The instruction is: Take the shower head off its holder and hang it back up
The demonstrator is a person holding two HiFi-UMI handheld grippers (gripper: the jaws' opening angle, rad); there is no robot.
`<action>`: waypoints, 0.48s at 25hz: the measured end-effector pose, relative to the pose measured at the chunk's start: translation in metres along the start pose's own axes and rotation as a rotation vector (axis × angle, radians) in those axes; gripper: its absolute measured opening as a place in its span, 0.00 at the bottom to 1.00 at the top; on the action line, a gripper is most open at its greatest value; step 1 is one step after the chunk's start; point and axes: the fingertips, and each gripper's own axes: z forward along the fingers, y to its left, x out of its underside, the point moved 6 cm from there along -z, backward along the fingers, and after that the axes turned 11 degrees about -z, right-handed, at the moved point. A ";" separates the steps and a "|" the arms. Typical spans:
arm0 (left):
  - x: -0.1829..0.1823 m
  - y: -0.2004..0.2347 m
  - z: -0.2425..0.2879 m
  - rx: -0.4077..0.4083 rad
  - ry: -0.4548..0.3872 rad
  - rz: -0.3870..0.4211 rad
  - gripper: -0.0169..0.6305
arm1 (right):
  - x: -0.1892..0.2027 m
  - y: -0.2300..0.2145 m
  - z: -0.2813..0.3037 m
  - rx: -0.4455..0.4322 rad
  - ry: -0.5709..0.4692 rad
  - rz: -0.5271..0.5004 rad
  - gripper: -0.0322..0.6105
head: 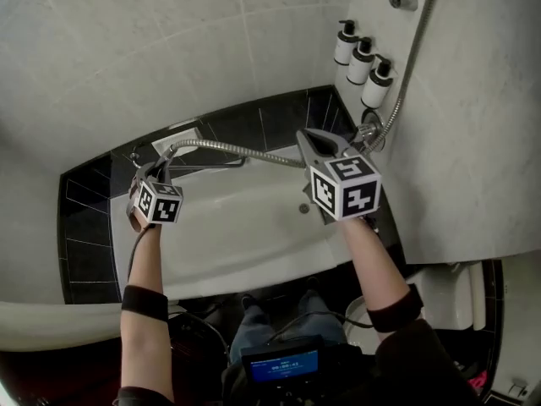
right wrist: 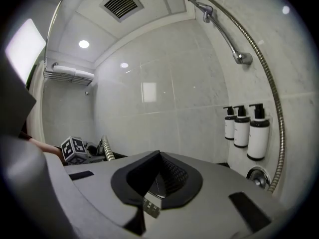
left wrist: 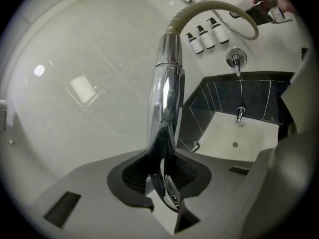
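Jaws of left gripper (left wrist: pixel 163 174): clamped on the chrome shower head (left wrist: pixel 167 98), 1 pad on each side of its handle.
Jaws of right gripper (right wrist: pixel 158 180): pressed together, with nothing between them.
Shower head: off the wall and held over the far left part of the bathtub (head: pixel 254 227). Its handle runs straight out from the left jaws, with the hose end farthest from them. Which way the spray face points cannot be told.
Hose (head: pixel 228 149): ribbed metal. It leaves the shower head and crosses above the bathtub's far rim toward the round chrome wall fitting (head: pixel 368 132) at the bathtub's right end. A further stretch climbs the wall above that fitting.
Right gripper's place: over the right end of the bathtub, just beside the hose and near the wall fitting, well apart from the left gripper.
Bottles (head: pixel 361 62): 3 white pump bottles with dark tops, side by side on the wall above the bathtub's right end.
Wall rail (right wrist: pixel 224 31): chrome, slanting across the wall high above the bathtub, over the bottles.
Drain (head: pixel 303 208): in the bathtub floor, below the right gripper.
Forearms: both reach out over the bathtub's near rim, each with a dark band near the elbow.
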 end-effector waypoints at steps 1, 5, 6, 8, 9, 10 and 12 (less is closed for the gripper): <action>0.015 -0.010 0.008 0.019 0.020 -0.018 0.16 | 0.011 0.002 0.002 0.003 0.009 0.010 0.08; 0.072 -0.054 0.036 0.094 0.110 -0.071 0.16 | 0.057 0.009 0.002 0.018 0.054 0.055 0.08; 0.085 -0.065 0.043 0.108 0.128 -0.081 0.16 | 0.069 0.011 0.004 0.019 0.063 0.061 0.08; 0.108 -0.085 0.058 0.127 0.156 -0.102 0.16 | 0.094 0.016 0.008 0.024 0.077 0.061 0.08; 0.119 -0.095 0.066 0.136 0.169 -0.113 0.16 | 0.107 0.017 0.010 0.031 0.080 0.058 0.08; 0.130 -0.106 0.073 0.146 0.182 -0.121 0.16 | 0.119 0.017 0.012 0.040 0.079 0.055 0.08; 0.154 -0.129 0.088 0.165 0.209 -0.123 0.16 | 0.141 0.018 0.014 0.055 0.076 0.053 0.08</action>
